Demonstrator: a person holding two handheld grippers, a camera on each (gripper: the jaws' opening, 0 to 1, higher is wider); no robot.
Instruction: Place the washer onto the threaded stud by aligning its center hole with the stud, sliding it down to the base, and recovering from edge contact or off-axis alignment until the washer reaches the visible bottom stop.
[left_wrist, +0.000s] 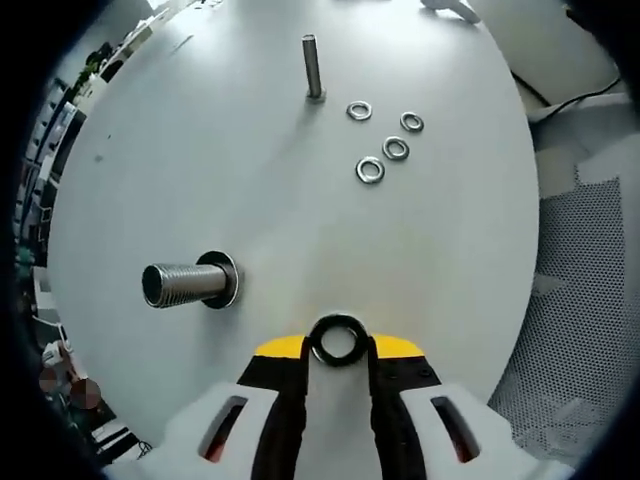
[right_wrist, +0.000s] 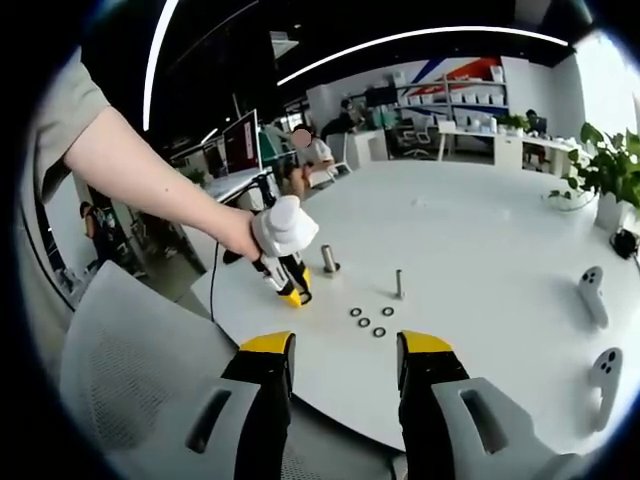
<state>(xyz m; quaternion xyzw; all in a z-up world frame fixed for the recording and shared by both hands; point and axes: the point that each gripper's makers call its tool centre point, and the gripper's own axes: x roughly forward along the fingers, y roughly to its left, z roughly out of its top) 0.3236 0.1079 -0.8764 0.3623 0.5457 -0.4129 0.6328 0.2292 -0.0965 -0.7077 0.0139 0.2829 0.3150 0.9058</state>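
While clamped in left gripper (left_wrist: 339, 352) jaws, washer (left_wrist: 339, 340) near threaded stud (left_wrist: 185, 283)

My left tongs (left_wrist: 340, 375) have white moulded bodies with a slotted window in each, black inner faces and yellow tips; my right tongs (right_wrist: 342, 365) are built alike, grey-white shells with a slot apiece, black jaws capped in yellow; my arm (right_wrist: 150, 180) wears a short grey-olive sleeve (right_wrist: 62, 115), bare below it.
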